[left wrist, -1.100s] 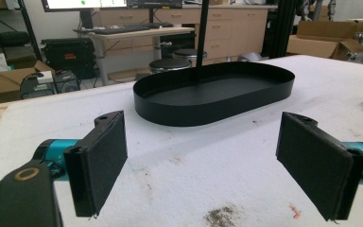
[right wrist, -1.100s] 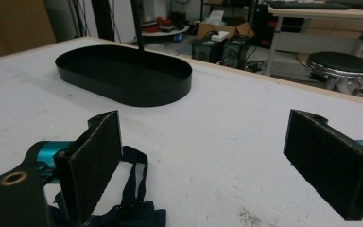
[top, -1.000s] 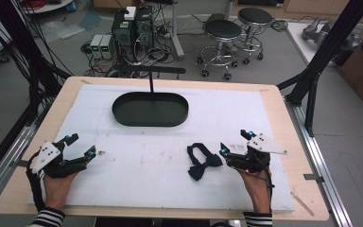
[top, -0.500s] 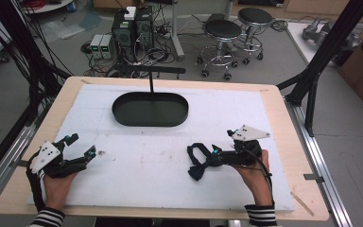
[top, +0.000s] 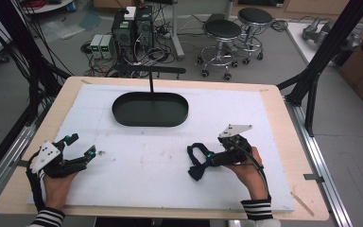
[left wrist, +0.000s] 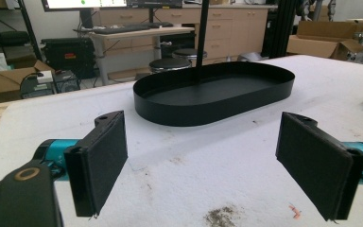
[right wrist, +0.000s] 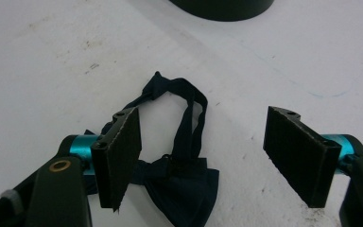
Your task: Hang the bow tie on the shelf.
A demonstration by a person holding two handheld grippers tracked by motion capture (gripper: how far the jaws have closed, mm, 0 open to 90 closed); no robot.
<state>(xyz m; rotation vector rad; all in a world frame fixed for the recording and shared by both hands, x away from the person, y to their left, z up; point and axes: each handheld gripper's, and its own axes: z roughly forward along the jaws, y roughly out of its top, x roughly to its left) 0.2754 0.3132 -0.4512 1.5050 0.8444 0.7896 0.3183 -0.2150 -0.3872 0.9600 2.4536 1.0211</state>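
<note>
You are bringing the right gripper [top: 207,157] over the dark bow tie [right wrist: 179,175], which is lying on the white mat [top: 146,165] toward its near right corner; the jaws have just been closing but are standing apart, pressing on nothing. Be centring them on the knot, not the strap loop [right wrist: 189,101], before squeezing. Your left gripper [left wrist: 203,170] is resting wide open and empty near the near left corner, facing the black tray [top: 150,109].

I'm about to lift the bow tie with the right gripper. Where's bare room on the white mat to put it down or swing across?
Bare mat lies between the left gripper and the bow tie, below the black oval tray. More runs right of the tray, toward the mat's far right corner. It is crowded around the right gripper, whose open jaws straddle the bow tie.
</note>
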